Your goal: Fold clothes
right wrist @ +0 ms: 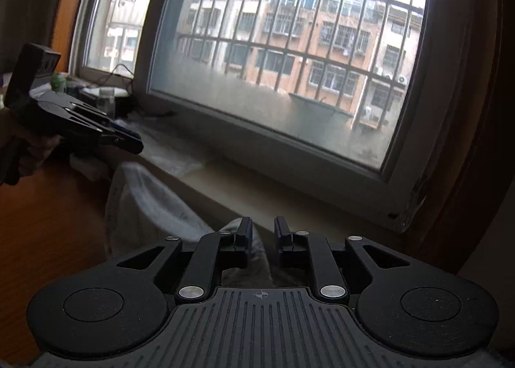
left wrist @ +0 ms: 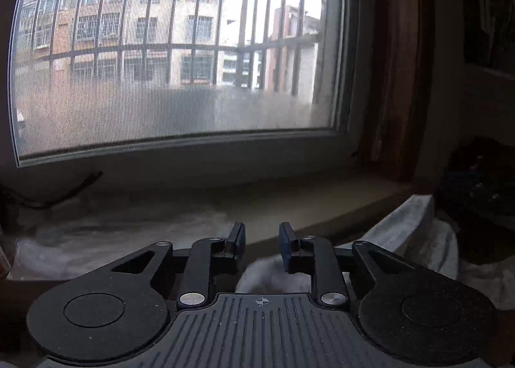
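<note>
A pale grey-white garment (left wrist: 408, 233) lies bunched below and to the right of my left gripper (left wrist: 262, 236), whose jaws stand a little apart with nothing between them. In the right wrist view the same garment (right wrist: 145, 200) is draped at the table edge under the window. My right gripper (right wrist: 262, 233) has its jaws slightly apart, and a fold of the cloth (right wrist: 257, 249) rises between and below them; no grip on it shows. The left gripper also shows in the right wrist view (right wrist: 128, 142), raised above the cloth's far end.
A barred window (left wrist: 173, 46) with a stone sill (left wrist: 289, 204) fills the front. A wooden table (right wrist: 42, 223) lies at the left. Bottles (right wrist: 106, 97) and cables (right wrist: 119, 73) sit on the sill at the far left. Dark clutter (left wrist: 476, 175) stands at the right.
</note>
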Motion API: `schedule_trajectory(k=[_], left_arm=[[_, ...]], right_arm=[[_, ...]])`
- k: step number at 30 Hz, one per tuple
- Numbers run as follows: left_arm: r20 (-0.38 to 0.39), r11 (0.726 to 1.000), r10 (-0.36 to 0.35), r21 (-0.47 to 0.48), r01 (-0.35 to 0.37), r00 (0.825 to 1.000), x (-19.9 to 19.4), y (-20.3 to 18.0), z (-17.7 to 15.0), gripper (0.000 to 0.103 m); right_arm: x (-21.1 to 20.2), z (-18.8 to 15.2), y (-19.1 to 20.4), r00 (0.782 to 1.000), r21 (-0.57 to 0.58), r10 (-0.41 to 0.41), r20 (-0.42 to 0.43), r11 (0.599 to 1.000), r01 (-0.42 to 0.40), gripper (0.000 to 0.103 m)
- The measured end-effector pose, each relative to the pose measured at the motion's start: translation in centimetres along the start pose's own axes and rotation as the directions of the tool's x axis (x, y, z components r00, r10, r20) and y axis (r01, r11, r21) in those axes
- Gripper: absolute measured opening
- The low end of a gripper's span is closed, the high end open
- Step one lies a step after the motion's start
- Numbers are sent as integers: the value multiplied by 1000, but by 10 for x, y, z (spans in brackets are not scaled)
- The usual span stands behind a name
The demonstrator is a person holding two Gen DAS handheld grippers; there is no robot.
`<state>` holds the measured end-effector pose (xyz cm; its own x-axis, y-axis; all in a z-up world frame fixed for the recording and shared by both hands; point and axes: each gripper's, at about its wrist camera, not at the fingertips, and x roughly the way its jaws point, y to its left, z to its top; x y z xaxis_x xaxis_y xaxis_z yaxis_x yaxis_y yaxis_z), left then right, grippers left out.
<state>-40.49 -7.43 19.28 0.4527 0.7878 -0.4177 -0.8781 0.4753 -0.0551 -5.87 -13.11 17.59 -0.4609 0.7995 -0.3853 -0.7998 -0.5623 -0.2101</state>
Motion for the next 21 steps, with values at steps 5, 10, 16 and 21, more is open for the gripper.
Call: schedule_trajectory(k=[5,10,16,21], left_arm=[[-25,1000,-23,5,23,999,6,-17,-18,45],[-37,994,-106,12,107,994,16,-45,-32,45],[-85,975,-218,21,221,972,41,-99,-61,51],[-122,949,-313,12,316,942,62,-136,-74,62]], right_arm=[[-14,-29,-18,997,13,-17,-70,1000,18,36],[-37,-72,-33,987,42,-50,-152,998,57,38],[-54,-130,-55,960,106,-98,-264,986,129,38],[-70,-154,-60,944,158,-102,-313,975,158,40]])
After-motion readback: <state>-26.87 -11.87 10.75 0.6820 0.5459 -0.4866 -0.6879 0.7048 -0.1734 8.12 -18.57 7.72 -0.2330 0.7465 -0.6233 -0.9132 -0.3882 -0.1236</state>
